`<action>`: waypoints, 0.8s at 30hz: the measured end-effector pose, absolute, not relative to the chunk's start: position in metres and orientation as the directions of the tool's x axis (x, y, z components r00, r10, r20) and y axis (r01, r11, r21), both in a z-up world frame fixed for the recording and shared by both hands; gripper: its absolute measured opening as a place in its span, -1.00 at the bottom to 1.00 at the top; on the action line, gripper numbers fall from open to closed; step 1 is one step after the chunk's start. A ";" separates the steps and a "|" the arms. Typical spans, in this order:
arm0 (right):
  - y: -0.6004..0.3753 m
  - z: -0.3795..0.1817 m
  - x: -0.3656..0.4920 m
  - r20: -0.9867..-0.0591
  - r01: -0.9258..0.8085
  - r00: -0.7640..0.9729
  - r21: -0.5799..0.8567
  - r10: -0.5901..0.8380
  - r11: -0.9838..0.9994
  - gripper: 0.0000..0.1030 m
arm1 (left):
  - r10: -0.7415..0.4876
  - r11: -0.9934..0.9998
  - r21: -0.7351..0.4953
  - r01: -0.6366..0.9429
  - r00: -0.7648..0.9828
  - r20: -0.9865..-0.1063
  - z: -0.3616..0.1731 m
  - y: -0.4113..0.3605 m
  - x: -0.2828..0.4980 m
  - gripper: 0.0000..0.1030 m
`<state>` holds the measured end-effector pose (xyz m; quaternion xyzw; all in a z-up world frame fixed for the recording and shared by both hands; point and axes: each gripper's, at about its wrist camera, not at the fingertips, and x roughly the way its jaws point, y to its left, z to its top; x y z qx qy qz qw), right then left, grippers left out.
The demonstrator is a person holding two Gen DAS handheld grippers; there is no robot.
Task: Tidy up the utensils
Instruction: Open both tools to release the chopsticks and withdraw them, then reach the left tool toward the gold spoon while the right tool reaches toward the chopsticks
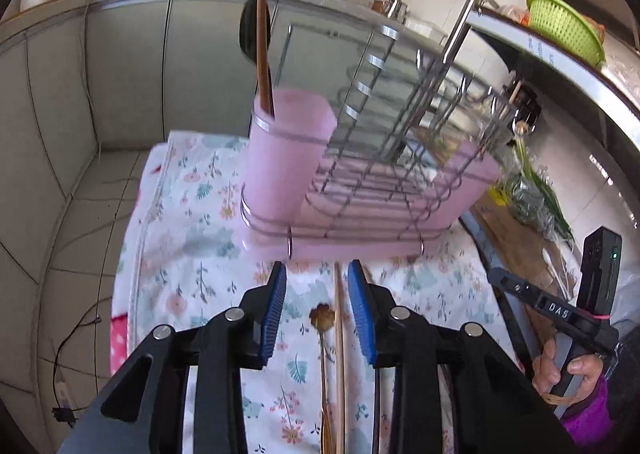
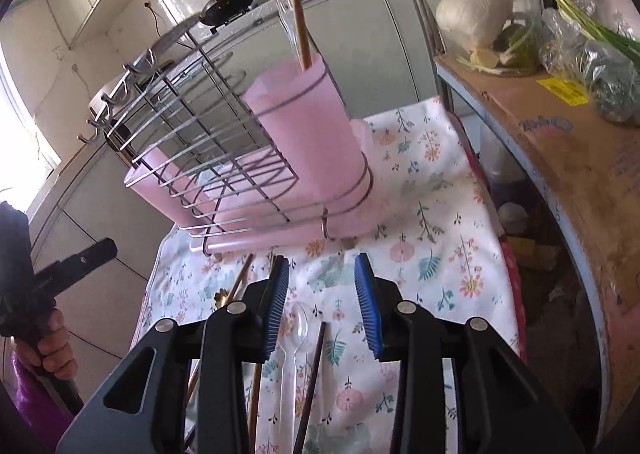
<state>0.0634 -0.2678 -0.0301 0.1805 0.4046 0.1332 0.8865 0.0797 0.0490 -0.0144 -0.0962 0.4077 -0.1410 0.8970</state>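
A tiled kitchen with pans on a far stove frames a tabletop (image 2: 440, 190) spread with a flowered cloth. On that cloth, toward its near edge, the loose utensils lie side by side: a flower-headed metal spoon (image 1: 322, 318) and a pale wooden chopstick (image 1: 339, 334) under the left tongs (image 1: 318, 310), and a clear plastic spoon (image 2: 298, 328) with a dark chopstick (image 2: 314, 370) under the right tongs (image 2: 322, 306). All four lie flat with their long axes running from the near edge toward the rack, the spoon bowls pointing at it.

Toward the far edge stands the wire dish rack (image 1: 400, 126) with its pink holder cup (image 1: 288, 150), where a wooden-handled utensil (image 1: 262, 34) stands upright and, in the right view, a clear plastic one beside it. So the job looks partly done: some pieces are stowed, at least four remain on the cloth.

Both tongs stand partly open with nothing gripped; the utensils sit between the blue pads, untouched as far as the views show. Each tool is held in a person's hand (image 1: 568, 370).
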 end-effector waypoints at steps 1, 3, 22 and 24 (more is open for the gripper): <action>-0.269 -0.035 0.062 -0.679 -0.083 0.623 0.436 0.388 0.896 -0.32 | -0.338 0.940 -0.295 0.172 0.597 -0.728 -0.025 0.046 0.080 -0.50; -0.270 -0.044 0.058 -0.699 -0.076 0.594 0.442 0.397 0.894 -0.32 | -0.341 0.940 -0.300 0.164 0.530 -0.776 -0.045 0.040 0.084 -0.64; -0.281 -0.072 0.046 -0.727 -0.063 0.500 0.511 0.470 0.857 -0.32 | -0.235 0.968 -0.207 0.141 0.231 -0.944 -0.114 -0.013 0.134 -0.80; -0.281 -0.073 0.046 -0.727 -0.065 0.495 0.515 0.475 0.855 -0.32 | -0.220 0.972 -0.192 0.137 0.232 -0.948 -0.116 -0.016 0.137 -0.85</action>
